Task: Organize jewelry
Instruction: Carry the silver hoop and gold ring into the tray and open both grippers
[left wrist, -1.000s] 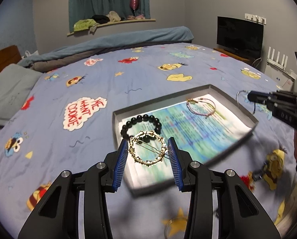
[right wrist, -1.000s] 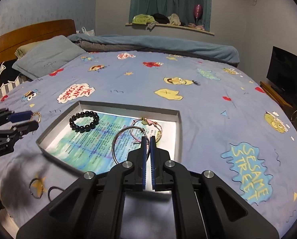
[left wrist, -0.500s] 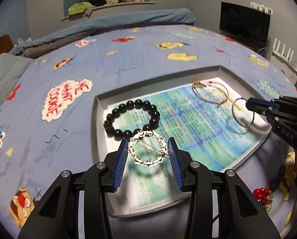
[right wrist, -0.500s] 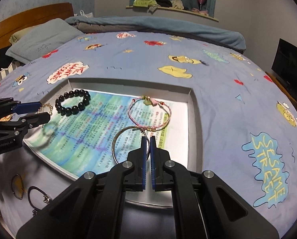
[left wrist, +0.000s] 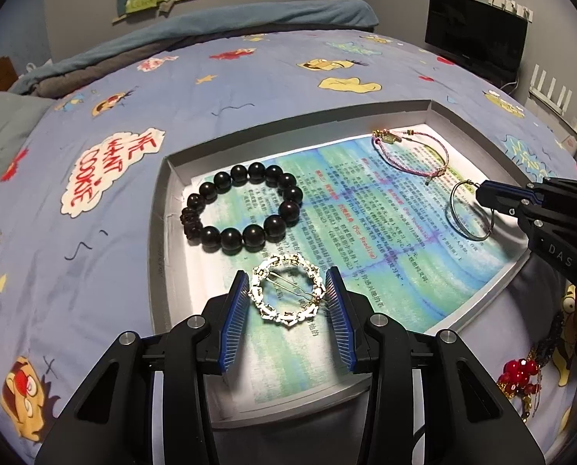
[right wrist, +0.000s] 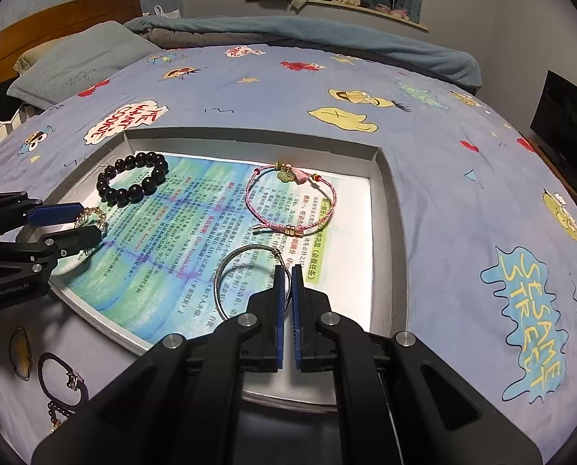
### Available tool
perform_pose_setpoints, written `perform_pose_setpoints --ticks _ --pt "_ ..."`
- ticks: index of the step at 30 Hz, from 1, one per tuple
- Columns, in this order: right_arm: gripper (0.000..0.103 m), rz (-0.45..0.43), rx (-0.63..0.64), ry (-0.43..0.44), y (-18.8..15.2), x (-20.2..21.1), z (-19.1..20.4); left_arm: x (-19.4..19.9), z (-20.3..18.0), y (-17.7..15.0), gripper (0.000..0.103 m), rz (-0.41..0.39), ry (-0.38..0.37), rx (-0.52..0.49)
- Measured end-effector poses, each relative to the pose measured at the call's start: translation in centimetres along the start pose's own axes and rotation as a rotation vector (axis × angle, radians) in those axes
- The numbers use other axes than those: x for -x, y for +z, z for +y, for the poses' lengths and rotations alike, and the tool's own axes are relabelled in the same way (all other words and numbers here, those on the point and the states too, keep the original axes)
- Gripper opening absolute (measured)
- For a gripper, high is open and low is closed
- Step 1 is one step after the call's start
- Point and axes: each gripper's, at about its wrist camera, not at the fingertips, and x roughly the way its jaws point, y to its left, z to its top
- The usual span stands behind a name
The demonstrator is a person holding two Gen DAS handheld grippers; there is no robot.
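Note:
A shallow grey tray (left wrist: pixel 164 209) lined with printed paper lies on the bed; it also shows in the right wrist view (right wrist: pixel 389 209). My left gripper (left wrist: pixel 288 290) is shut on a gold and white ring brooch (left wrist: pixel 286 292), held low over the tray's near left part. My right gripper (right wrist: pixel 287 271) is shut on a thin silver bangle (right wrist: pixel 226 271), held low over the paper; the bangle also shows in the left wrist view (left wrist: pixel 468 211). A black bead bracelet (left wrist: pixel 246 205) and a pink cord bracelet (left wrist: pixel 412 151) lie in the tray.
Red beaded jewelry (left wrist: pixel 519 376) lies on the blue cartoon bedspread right of the tray. Dark hoops and a beaded piece (right wrist: pixel 62 383) lie on the bedspread left of the tray. A pillow (right wrist: pixel 79 62) and folded blanket sit at the far end.
Both grippers have moved forward and down over the tray, each still holding its piece. The brooch and the bangle now hang just above the paper.

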Motion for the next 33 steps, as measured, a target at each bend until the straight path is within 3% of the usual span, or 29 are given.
perform_pose_setpoints --ticks 21,33 --pt "0.003 -0.005 -0.004 -0.014 0.11 -0.23 -0.38 -0.35 0.81 -0.19 0.043 0.004 -0.065 0.033" --pt "0.003 0.02 0.013 -0.007 0.24 -0.41 0.04 -0.19 0.47 0.05 0.044 0.018 -0.054 0.015"
